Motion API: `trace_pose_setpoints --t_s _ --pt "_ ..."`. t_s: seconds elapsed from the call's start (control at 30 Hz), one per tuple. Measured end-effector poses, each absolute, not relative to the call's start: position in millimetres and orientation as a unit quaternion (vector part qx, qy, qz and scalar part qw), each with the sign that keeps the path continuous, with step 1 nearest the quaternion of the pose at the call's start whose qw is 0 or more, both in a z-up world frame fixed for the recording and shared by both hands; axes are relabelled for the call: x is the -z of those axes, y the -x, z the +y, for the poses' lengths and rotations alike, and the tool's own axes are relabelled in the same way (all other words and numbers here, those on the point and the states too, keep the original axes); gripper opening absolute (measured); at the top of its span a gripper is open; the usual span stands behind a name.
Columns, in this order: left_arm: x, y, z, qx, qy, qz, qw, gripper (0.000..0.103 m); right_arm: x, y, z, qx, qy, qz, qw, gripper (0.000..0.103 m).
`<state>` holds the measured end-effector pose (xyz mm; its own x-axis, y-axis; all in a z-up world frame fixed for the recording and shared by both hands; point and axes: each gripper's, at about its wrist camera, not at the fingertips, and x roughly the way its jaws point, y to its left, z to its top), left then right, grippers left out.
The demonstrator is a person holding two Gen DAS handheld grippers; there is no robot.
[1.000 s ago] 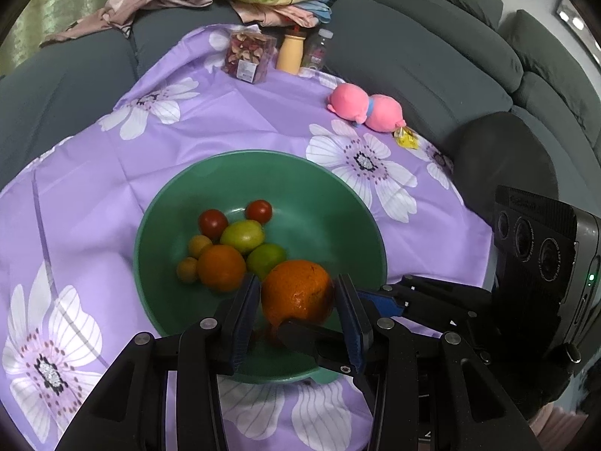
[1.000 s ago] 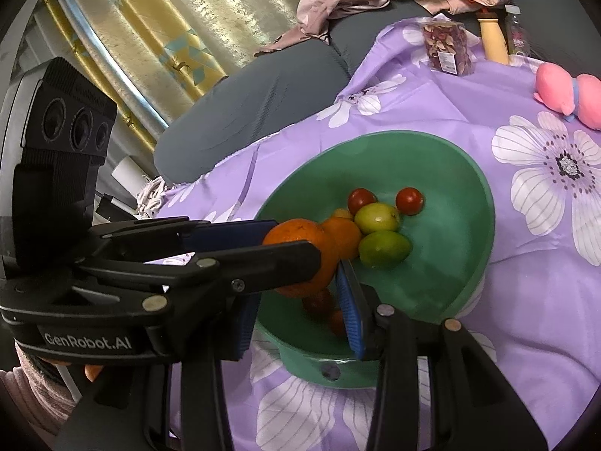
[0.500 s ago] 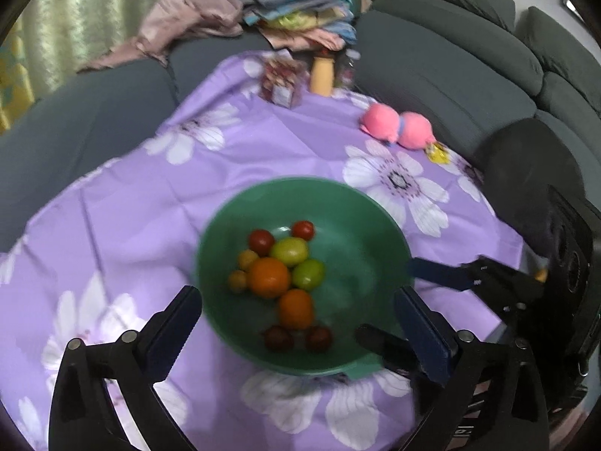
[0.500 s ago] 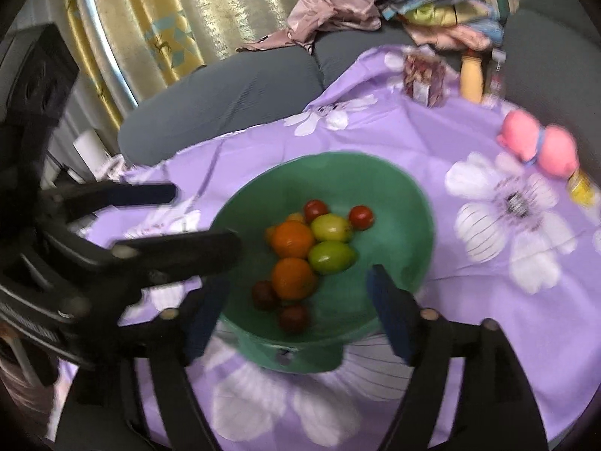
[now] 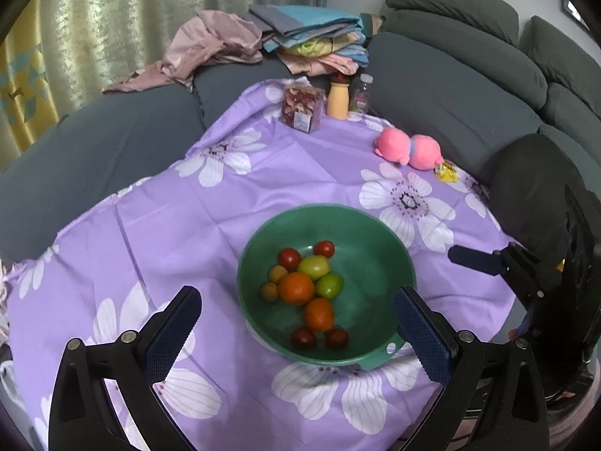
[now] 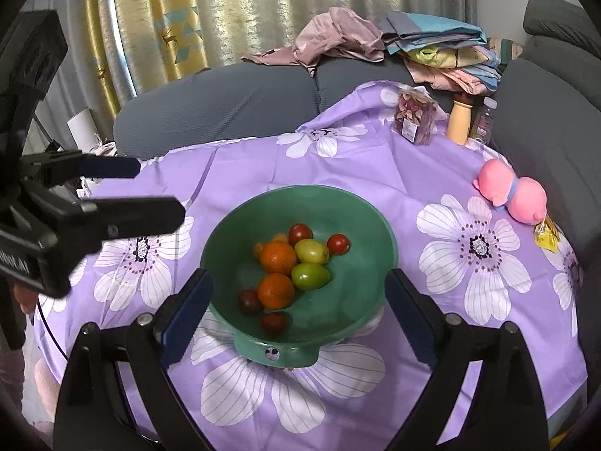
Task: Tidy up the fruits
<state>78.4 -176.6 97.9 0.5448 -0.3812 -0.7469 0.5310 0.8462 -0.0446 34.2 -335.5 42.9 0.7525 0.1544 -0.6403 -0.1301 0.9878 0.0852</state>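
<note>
Green bowl (image 5: 390, 248) holds oranges (image 5: 296, 288), tomatoes (image 5: 289, 258), green fruits (image 5: 329, 285)

The green bowl (image 5: 390, 248) looks like smooth, matt plastic. The purple flowered cloth (image 5: 188, 225) under it is thin fabric with fold creases. The 2 oranges (image 6: 277, 290) have dimpled skin; the small tomatoes (image 6: 338, 244) are glossy. The pink toy (image 6: 511, 195) is plush.

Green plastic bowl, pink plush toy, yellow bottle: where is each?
Green plastic bowl (image 5: 379, 233), left wrist view, far rim.
Pink plush toy (image 6: 511, 197), right wrist view, body.
Yellow bottle (image 5: 337, 102), left wrist view, side.
</note>
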Motion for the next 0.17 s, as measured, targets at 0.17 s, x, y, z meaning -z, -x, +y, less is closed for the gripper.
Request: trace_pose_setpoints --t_s 0.17 --pt "-100.5 -77.3 -178.5 0.241 -0.111 0.389 0.882 0.102 -45.4 -33.2 -333.8 -0.076 -0.019 0.342 0.936 0.094"
